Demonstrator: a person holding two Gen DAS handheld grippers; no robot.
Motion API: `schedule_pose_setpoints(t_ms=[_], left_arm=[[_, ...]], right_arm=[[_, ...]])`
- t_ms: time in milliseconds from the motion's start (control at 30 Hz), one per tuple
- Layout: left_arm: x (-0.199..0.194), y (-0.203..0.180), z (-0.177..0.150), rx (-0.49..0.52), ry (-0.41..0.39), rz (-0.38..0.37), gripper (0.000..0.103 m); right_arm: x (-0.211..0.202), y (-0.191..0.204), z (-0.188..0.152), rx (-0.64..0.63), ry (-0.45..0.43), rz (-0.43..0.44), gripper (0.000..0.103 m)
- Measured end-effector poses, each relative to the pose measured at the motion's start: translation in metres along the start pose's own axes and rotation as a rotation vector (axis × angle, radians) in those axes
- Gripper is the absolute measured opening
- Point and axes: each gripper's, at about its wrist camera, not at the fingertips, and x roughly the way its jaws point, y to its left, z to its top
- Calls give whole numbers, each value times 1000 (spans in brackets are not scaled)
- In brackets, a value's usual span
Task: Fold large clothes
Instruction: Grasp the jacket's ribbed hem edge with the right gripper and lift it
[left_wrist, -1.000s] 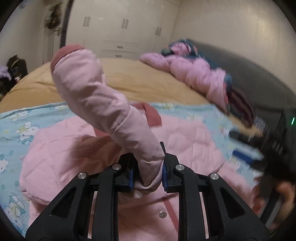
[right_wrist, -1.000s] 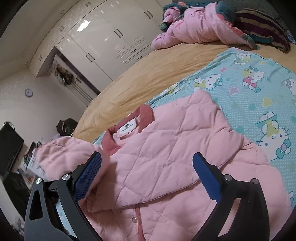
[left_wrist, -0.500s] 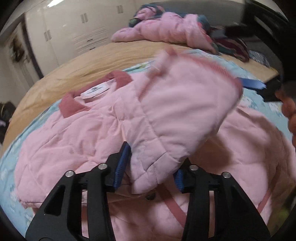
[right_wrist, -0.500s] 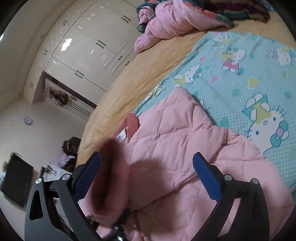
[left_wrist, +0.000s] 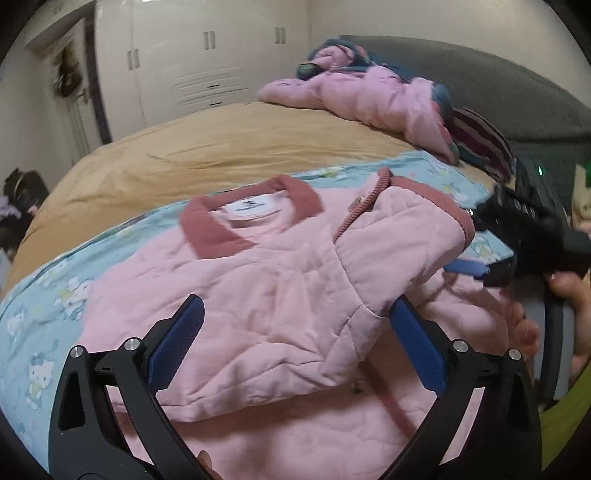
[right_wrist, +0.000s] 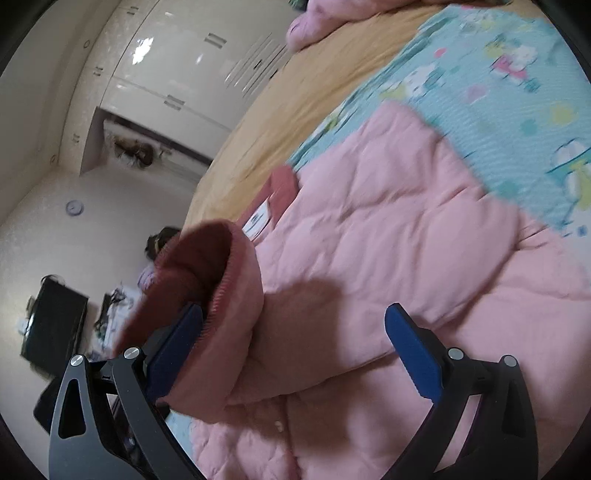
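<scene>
**Sleeve laid across jacket as fold takes shape**

The left gripper (left_wrist: 295, 332) stands wide open, holding nothing, its jaws straddling the sleeve (left_wrist: 369, 258) laid across the pink quilted jacket (left_wrist: 258, 288) on the bed's cartoon-print sheet (left_wrist: 44, 295). The right gripper (right_wrist: 295, 343), equally wide and empty, hovers at the sleeve's dark-pink cuff (right_wrist: 207, 266), one pad beside it. The sleeve fold looks nearly done; next, likely flattening the cuff. The jacket's hem is cut off from view; motion blur softens the sheet.
</scene>
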Motion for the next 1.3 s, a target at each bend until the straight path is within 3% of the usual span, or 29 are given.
schedule_pose_setpoints(t_ms=[167,300,400,500,600,667,700,733,767,900,1067,1167,1300], left_arm=[[-4,1,-1,-40,8,-110,94],[-2,-17,-3,-3,8,-144,94],[-4,-17,-2,1,2,-117,94],[-12,12,3,-83,-19,-61,94],[-14,46,3,-167,-23,5,94],[-15,76,-1,-244,-12,77,94],[-15,86,-2,-272,-9,99,94],[-18,102,-4,-315,-9,132,94],[-20,114,-6,-350,-11,153,94],[-39,169,-20,-528,-46,179,94],[-48,204,-35,-682,-53,166,94],[-44,205,-38,-725,-56,122,94],[-30,184,-30,-677,-43,78,94]], right_arm=[[1,1,-3,72,14,125,99],[-5,-4,1,133,15,194,99],[0,-7,2,145,40,149,99],[3,-2,-2,80,35,17,99],[5,6,-5,36,22,14,98],[6,19,-6,-48,-8,-22,81],[8,21,-7,-91,-21,-41,49],[8,25,-8,-122,-39,-37,25],[6,28,-9,-133,-62,-38,19],[-5,65,-9,-266,-126,-38,14],[-26,144,7,-575,-203,-69,13],[-47,169,21,-709,-292,-86,12],[-42,157,32,-707,-311,-140,12]])
